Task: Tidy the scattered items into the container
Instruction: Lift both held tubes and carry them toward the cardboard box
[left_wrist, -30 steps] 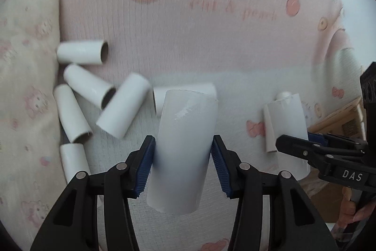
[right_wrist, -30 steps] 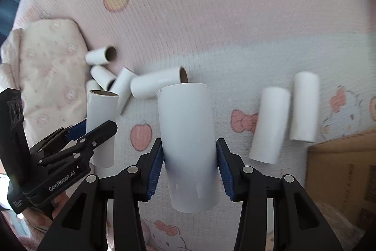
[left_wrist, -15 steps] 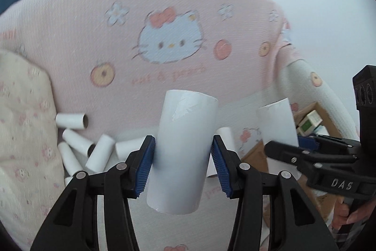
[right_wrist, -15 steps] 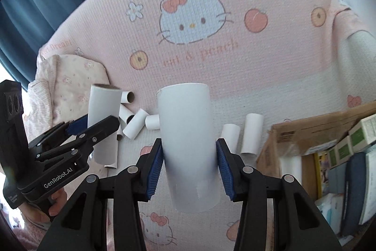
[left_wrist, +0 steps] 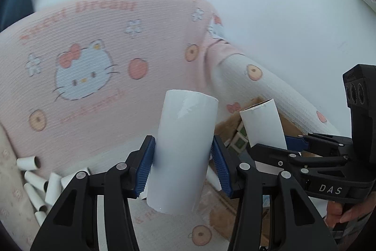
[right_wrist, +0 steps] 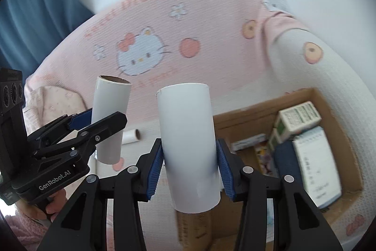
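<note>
My left gripper (left_wrist: 183, 166) is shut on a white cardboard tube (left_wrist: 183, 147), held upright in the air. My right gripper (right_wrist: 189, 165) is shut on another white tube (right_wrist: 188, 145), above the near edge of an open cardboard box (right_wrist: 329, 105). The right gripper and its tube (left_wrist: 260, 124) show at the right of the left wrist view; the left gripper and its tube (right_wrist: 110, 114) show at the left of the right wrist view. Several more white tubes (left_wrist: 35, 178) lie on the pink bed cover at lower left. One tube (right_wrist: 131, 135) lies behind the left gripper.
The box holds small cartons (right_wrist: 298, 117), a notepad (right_wrist: 315, 164) and a dark item. A Hello Kitty bed cover (left_wrist: 94, 77) spreads below. A floral pillow (right_wrist: 54, 100) lies at left. A blue curtain (right_wrist: 35, 4) and white wall stand behind.
Both grippers have lifted away from the bed with their tubes and swung right toward the box. The scattered tubes now look small and far, and the box interior has come into view.
</note>
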The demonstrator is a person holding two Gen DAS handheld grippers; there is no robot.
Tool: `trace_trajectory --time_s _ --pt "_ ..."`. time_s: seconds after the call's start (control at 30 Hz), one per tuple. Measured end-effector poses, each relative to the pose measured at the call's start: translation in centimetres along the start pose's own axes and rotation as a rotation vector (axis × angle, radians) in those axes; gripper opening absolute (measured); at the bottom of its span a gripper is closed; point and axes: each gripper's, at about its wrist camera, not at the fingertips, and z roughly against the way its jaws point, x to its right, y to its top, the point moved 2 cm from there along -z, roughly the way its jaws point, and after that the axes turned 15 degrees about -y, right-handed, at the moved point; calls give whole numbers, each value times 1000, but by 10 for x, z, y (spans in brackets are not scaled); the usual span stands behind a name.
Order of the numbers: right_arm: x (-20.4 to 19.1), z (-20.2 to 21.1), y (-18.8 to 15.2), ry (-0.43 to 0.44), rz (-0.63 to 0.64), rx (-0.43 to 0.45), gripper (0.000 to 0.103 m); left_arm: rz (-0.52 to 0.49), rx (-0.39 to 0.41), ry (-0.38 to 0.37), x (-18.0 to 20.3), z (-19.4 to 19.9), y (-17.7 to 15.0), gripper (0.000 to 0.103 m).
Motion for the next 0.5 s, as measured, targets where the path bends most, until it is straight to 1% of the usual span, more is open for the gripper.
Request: trace_trajectory --time_s 0.13,0.23,0.3,0.37,0.5 --pt "24 -13 -1 -18 -19 -35 42 -39 -32 -44 17 -24 11 53" --pt "37 -30 -2 -35 -27 -89 42 -68 -72 -69 29 -43 17 53" --pt "43 -44 -4 -53 -26 -133 42 -69 -95 -85 31 -58 19 53" --pt "48 -62 -7 -50 -25 -202 42 -57 -118 -99 29 -70 20 53" --pt "55 -97 -14 -15 -47 -336 42 -31 -166 -162 27 -91 18 53"
